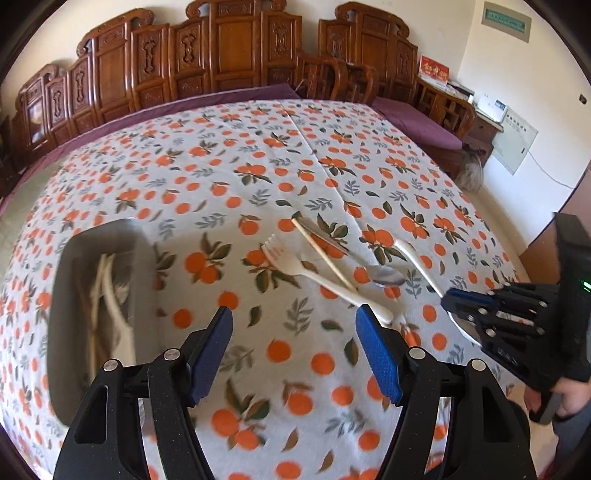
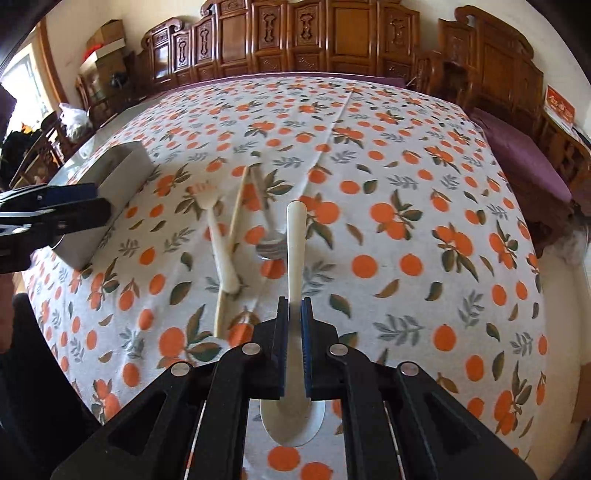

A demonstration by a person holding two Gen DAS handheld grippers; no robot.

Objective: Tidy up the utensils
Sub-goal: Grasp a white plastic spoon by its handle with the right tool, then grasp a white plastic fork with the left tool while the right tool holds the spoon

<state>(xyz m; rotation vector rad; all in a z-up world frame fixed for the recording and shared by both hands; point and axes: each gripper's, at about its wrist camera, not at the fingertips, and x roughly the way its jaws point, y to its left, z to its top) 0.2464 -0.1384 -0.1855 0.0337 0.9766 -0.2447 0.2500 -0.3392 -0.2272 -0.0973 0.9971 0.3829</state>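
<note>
Nowhere legible writing; red wall poster (image 1: pixel 434 71) unreadable.

Bright daylight, window (image 2: pixel 26 85) glare at left, fisheye-bent edges — slight motion blur

Bare tablecloth (image 1: pixel 288 354) ahead; tray (image 1: pixel 62 332) blocks left, fork (image 1: pixel 317 277) right.

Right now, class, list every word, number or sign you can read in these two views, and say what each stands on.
No text is legible.
Green sign high on the wall: lettering too small to read.
Red box on the wooden side cabinet: gold characters, blurred.
White plastic fork on the tablecloth: orange print near the tines, blurred.
</note>
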